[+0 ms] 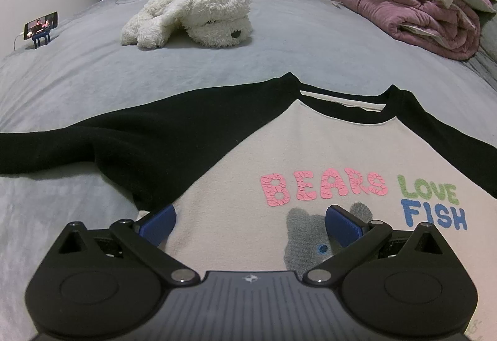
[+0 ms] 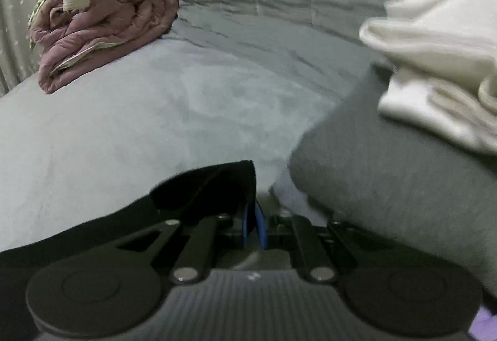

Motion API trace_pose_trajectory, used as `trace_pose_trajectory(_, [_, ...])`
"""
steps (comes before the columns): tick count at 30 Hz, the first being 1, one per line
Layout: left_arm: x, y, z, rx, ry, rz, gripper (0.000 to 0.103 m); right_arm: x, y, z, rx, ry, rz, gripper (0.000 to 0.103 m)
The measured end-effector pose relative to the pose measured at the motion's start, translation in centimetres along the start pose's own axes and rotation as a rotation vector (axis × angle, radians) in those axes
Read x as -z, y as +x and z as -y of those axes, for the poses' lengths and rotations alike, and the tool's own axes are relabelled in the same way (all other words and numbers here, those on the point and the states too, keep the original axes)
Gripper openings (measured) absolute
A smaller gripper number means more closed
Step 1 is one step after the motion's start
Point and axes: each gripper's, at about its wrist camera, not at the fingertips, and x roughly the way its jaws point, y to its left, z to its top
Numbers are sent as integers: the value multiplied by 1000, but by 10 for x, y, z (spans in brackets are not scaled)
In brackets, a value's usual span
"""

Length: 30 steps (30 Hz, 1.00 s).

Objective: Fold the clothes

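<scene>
**Shirt flat on bed, one sleeve pinched**

Lying spread on the grey bed (image 1: 77, 86): a cream shirt (image 1: 248, 232) with black sleeves and black collar. Printed across the chest: "BEARS" in pink, "LOVE" in green, "FISH" in blue, above a grey bear figure. Hovering over the shirt's lower front, left hand-held gripper (image 1: 250, 221) with blue fingers spread wide, nothing between them. Right hand-held gripper (image 2: 254, 224) pressed together, pinching the end of a black sleeve (image 2: 211, 185), view blurred. Beyond the shirt: white plush dog (image 1: 192, 15), phone on a blue stand (image 1: 40, 27) with lit screen, rolled mauve quilt (image 1: 413, 8) topped by green-checked cloth. Beside the right gripper: grey pillow (image 2: 388, 185) carrying folded white clothes (image 2: 441, 67).
</scene>
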Motion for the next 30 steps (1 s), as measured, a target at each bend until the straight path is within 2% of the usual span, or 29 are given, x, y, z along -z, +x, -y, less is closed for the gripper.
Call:
trace_pose_trajectory(5, [0, 1, 1, -1, 0, 0, 103, 4, -4, 2, 74, 12, -36, 13])
trace_pose_trajectory(7, [0, 1, 1, -2, 2, 0, 103, 4, -10, 0, 109, -18, -16, 16])
trace_pose_trajectory(9, [0, 1, 1, -2, 3, 1, 103, 3, -20, -7, 151, -70, 26, 24])
trace_pose_trajectory(11, [1, 1, 2, -3, 4, 1, 103, 4, -30, -20, 181, -154, 105, 40])
trace_pose_trajectory(12, [1, 1, 2, -3, 4, 1, 103, 5, -33, -25, 174, -183, 132, 44])
trace_pose_trajectory(13, [1, 1, 1, -2, 3, 1, 103, 6, -35, -30, 161, -207, 154, 46])
trace_pose_trajectory(15, [0, 1, 1, -2, 3, 1, 103, 9, -35, -33, 72, -203, 150, 43])
trace_pose_trajectory(17, [0, 1, 1, -1, 3, 2, 103, 12, -30, -35, -56, -178, 101, 40])
trace_pose_trajectory(18, [0, 1, 1, -1, 2, 1, 103, 15, -25, -39, -77, -190, 65, 40])
trace_pose_trajectory(21, [-1, 1, -1, 5, -7, -1, 103, 28, -7, -55, 27, -301, -22, 40])
trace_pose_trajectory(24, [-3, 0, -4, 17, -31, -4, 103, 34, -17, -68, 98, -364, 42, 40])
trace_pose_trajectory(28, [-6, -4, -10, 34, -68, -6, 103, 38, -63, -100, -119, -385, 128, 44])
trace_pose_trajectory(30, [-8, -6, -15, 44, -92, -5, 103, 48, -74, -121, -215, -429, 113, 44])
